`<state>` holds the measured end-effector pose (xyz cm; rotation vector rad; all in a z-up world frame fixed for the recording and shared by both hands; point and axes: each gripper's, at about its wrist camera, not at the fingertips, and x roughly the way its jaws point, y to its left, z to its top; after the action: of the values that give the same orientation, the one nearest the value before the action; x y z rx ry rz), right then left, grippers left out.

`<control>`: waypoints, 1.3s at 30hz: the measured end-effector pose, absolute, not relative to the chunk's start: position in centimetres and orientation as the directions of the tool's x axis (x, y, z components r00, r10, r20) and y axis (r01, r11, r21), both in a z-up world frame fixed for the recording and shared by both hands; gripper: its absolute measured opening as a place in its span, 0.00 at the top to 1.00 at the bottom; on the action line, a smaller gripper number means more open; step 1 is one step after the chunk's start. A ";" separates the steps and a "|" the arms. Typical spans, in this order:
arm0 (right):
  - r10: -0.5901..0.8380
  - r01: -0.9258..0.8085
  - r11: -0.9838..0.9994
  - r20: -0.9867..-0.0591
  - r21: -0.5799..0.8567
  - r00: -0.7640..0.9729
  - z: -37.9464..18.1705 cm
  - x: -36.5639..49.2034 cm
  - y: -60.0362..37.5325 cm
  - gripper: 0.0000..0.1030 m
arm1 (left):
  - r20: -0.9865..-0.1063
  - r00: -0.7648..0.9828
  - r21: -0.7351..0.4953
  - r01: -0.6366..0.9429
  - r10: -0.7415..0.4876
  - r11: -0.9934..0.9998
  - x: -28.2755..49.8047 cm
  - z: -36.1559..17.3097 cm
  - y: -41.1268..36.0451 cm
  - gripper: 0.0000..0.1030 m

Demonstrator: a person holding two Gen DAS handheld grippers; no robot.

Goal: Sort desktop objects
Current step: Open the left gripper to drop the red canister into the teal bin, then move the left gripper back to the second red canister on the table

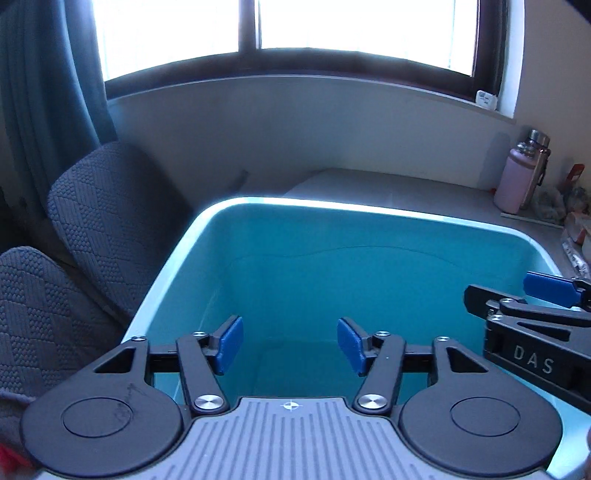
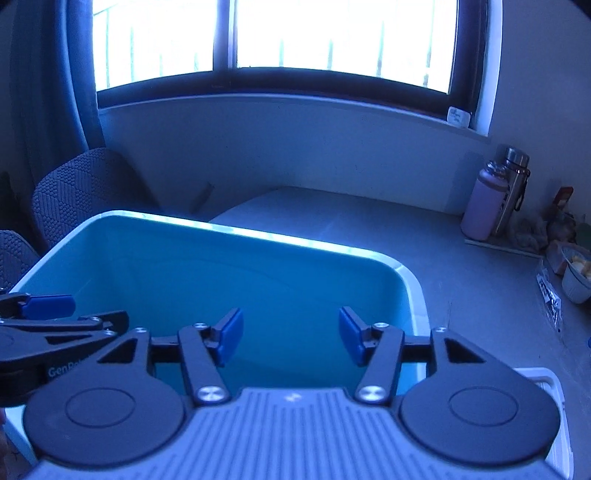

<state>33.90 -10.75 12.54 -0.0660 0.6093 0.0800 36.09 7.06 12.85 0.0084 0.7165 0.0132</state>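
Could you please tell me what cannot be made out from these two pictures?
- Bin floor: largely hidden by the left gripper in the left view and the right gripper in the right view; contents there cannot be told.
- Objects to sort: clutter beside the bottles is too small and dim to identify in either view.
- White tray: cut off behind the gripper body, right view.
- Windowsill label: too small to read.

Blown-out window (image 1: 295,26) backlight, dim bluish fisheye-warped interior.
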 end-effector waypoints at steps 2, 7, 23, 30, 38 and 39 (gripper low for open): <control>0.051 -0.090 0.995 -0.569 -0.041 0.821 12.6 33.8 -10.7 0.41 | -0.653 0.757 0.016 -0.006 0.015 1.000 36.0 12.9 6.9 0.39; 0.041 -0.072 0.997 -0.555 -0.034 0.831 12.7 33.3 -11.0 0.40 | -0.641 0.768 0.008 0.008 -0.001 1.000 35.6 13.2 7.1 0.39; 0.040 -0.057 0.998 -0.403 -0.031 0.914 17.2 24.5 -14.6 0.28 | -0.536 0.844 -0.021 -0.049 0.030 0.999 26.1 18.0 4.9 0.33; 0.020 -0.028 1.000 -0.390 -0.014 0.920 16.4 18.4 -17.2 0.27 | -0.508 0.860 0.003 -0.058 0.051 0.998 19.5 18.1 2.8 0.31; 0.006 -0.002 1.000 -0.378 0.011 0.926 14.1 12.6 -18.5 0.26 | -0.522 0.852 0.010 -0.043 0.041 0.999 12.7 15.5 1.3 0.31; 0.005 0.000 1.000 -0.377 0.014 0.926 13.7 12.0 -18.6 0.26 | -0.523 0.851 0.014 -0.045 0.046 0.999 12.0 15.1 1.3 0.31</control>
<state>11.99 -18.64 13.74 0.0135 0.3861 0.0028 11.97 1.29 15.12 0.0012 0.5503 0.0479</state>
